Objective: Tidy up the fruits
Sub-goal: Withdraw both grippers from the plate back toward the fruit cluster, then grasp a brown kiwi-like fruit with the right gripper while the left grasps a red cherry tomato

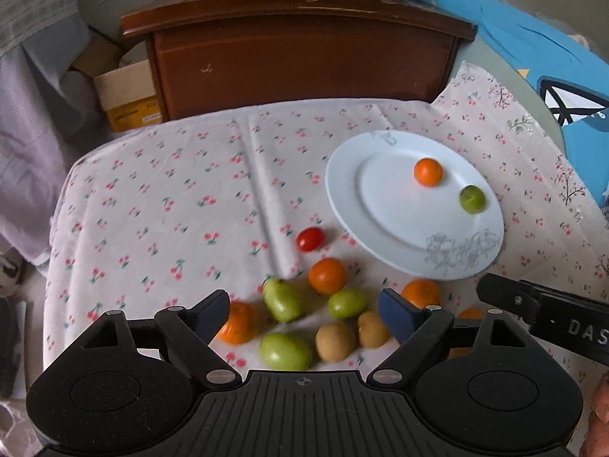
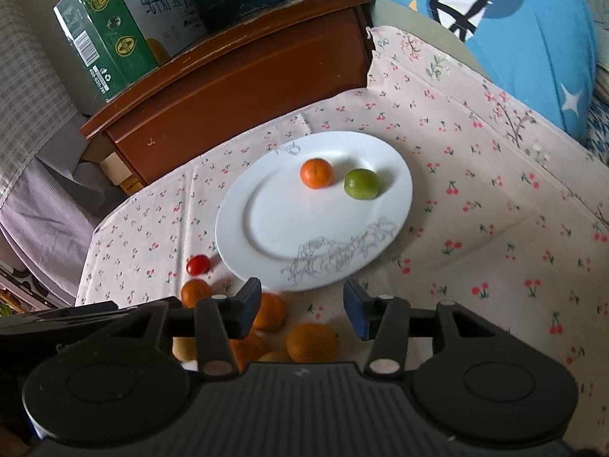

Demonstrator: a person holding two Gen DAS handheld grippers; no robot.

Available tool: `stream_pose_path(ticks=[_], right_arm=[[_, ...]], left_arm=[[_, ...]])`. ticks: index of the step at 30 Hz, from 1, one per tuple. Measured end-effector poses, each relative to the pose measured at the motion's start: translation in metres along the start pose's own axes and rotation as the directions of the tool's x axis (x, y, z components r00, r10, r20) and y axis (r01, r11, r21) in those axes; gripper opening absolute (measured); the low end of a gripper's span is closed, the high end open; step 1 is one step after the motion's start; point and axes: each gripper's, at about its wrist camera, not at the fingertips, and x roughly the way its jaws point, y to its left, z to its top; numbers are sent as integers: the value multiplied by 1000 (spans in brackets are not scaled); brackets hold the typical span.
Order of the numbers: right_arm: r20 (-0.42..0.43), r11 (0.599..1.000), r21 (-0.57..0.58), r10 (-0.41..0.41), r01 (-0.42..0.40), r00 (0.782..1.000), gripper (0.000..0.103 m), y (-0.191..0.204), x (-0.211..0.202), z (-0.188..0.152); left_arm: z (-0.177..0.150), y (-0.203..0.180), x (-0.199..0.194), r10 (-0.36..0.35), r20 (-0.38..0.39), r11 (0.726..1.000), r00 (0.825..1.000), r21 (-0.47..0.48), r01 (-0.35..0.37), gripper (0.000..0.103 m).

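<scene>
Fruit lies scattered on a cherry-print cloth (image 1: 160,198) over the bench: a white plate (image 2: 266,224) holds one small orange (image 2: 316,173) and one green fruit (image 2: 361,184), a red tomato (image 1: 310,238) sits just beside its rim. Left gripper (image 1: 304,314) hovers over the loose pile, fingers wide and empty; right gripper (image 2: 302,306) stands partly open, gripping nothing.

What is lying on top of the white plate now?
On the white plate lie one orange fruit and one green fruit, close together but apart. Nothing covers them; the right gripper hides only the plate's near rim.
</scene>
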Motion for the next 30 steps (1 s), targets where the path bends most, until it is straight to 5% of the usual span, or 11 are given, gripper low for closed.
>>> stream_pose_path(ticks=[14,30], right_arm=[[-52,998,68,4,0,999,49,-10,-24,-41],[-115,997,-69,26,-34,993,49,18,-30,-87]], left_arm=[[-26,26,-20,19,-6,997,1000,-74,-19,87],[-59,42,-30,46,-44,991,998,-124,-51,88]])
